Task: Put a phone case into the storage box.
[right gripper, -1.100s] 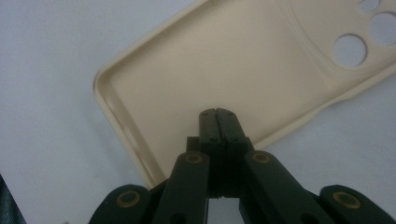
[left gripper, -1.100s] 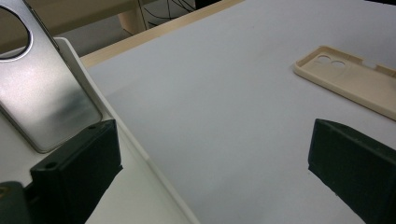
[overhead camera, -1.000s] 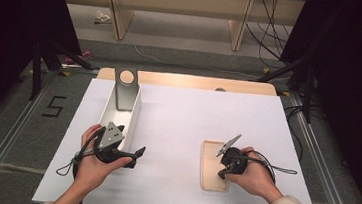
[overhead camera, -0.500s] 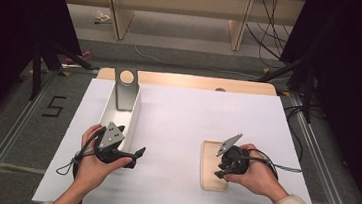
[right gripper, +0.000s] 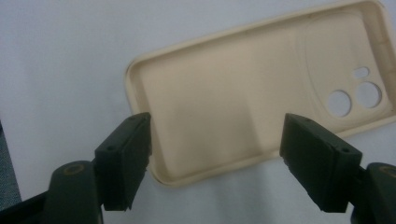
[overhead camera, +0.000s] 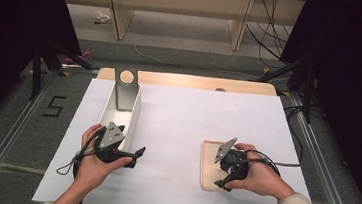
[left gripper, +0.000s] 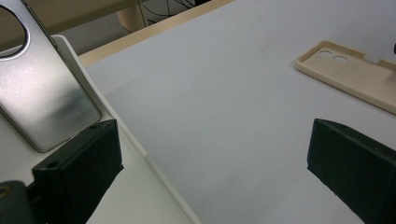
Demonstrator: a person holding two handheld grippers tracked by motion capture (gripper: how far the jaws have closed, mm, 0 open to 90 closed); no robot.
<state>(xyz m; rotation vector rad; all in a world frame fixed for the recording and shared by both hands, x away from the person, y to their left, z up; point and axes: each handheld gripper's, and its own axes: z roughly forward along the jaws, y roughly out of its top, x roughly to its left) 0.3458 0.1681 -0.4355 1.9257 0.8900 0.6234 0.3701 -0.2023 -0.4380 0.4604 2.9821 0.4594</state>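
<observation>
White paper covers the table [overhead camera: 182, 122]; my right claw [right gripper: 217, 154], jaws just opening, spreads above the beige rubbery phone case [right gripper: 224, 107]; my left claw [left gripper: 210, 172] gapes empty.

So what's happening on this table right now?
A person holds a gripper in each hand over a white table. The right gripper, whose jaws have just been opening, hovers open over a beige phone case lying inside-up, not gripping it. The left gripper waits open beside a white tray holding a silver phone.
</observation>
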